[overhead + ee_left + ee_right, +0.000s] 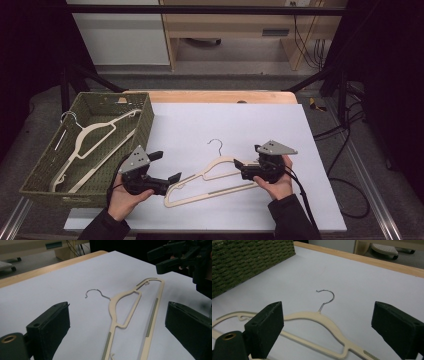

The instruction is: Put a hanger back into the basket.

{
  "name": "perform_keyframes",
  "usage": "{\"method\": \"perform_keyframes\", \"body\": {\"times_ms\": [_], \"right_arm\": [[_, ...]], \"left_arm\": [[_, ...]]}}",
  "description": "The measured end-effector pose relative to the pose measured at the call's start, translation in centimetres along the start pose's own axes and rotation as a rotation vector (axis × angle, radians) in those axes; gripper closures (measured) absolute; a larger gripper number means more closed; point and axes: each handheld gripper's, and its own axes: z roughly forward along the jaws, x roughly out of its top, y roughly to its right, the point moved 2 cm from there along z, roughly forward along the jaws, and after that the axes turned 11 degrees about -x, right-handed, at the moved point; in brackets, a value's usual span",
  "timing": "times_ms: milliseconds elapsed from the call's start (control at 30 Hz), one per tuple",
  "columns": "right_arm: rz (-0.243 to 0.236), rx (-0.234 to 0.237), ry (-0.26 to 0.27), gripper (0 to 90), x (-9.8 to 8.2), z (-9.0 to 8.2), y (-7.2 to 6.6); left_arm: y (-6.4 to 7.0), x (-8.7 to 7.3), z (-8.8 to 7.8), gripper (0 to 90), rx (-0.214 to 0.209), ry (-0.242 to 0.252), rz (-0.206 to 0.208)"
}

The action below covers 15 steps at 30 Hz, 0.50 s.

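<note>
This looks like a lab or recording workspace rather than a home: a wooden table [220,96] covered by a plain white sheet [240,125] stands inside a black metal frame [200,9], with dark curtains on both sides. Loose black cables [345,145] trail across the grey carpeted floor [200,80], and bare light-wood furniture [235,25] stands behind

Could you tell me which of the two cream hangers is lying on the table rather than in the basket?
The hanger between the two grippers lies flat on the white table; the other hanger sits inside the green basket.
</note>
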Motion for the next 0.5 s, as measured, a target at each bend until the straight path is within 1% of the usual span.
{"method": "perform_keyframes", "body": {"times_ms": [33, 67, 100, 133, 167, 200, 233, 367, 400, 433, 500], "right_arm": [[0.006, -0.006, -0.005, 12.7, 0.1, 0.3, -0.2], [0.002, -0.007, -0.017, 14.0, 0.4, 1.0, -0.5], [0.008, -0.015, -0.022, 14.7, 0.6, 1.4, -0.7], [0.008, -0.015, -0.022, 14.7, 0.6, 1.4, -0.7], [0.008, -0.017, -0.036, 15.5, 0.9, 2.2, -1.2], [0.008, -0.017, -0.036, 15.5, 0.9, 2.2, -1.2], [0.009, -0.022, -0.047, 15.9, 1.0, 2.6, -1.4], [0.01, -0.041, -0.08, 18.5, 1.4, 4.7, -2.1], [0.018, -0.045, -0.096, 19.2, 1.5, 5.3, -2.4], [0.001, -0.06, -0.113, 21.5, 1.5, 6.5, -2.9], [-0.007, -0.077, -0.135, 23.0, 1.5, 7.6, -3.4]], "left_arm": [[0.0, -0.1, 0.2, 5.6, -0.001, -0.008, -0.002], [0.0, -0.3, 0.3, 5.6, -0.006, -0.012, -0.005], [0.0, -0.5, 0.5, 5.6, -0.012, -0.02, -0.001], [0.0, -0.5, 0.5, 5.6, -0.012, -0.02, -0.001], [0.0, -0.7, 0.6, 5.6, -0.016, -0.025, -0.002], [0.0, -0.7, 0.6, 5.6, -0.016, -0.025, -0.002], [0.0, -0.8, 0.6, 5.6, -0.016, -0.026, -0.004], [-0.1, -1.2, 0.6, 5.6, -0.016, -0.028, -0.009], [-0.1, -1.3, 0.6, 5.6, -0.016, -0.025, -0.013], [-0.2, -1.4, 0.6, 5.6, -0.017, -0.026, -0.015], [-0.2, -1.6, 0.6, 5.7, -0.017, -0.027, -0.016]]}}
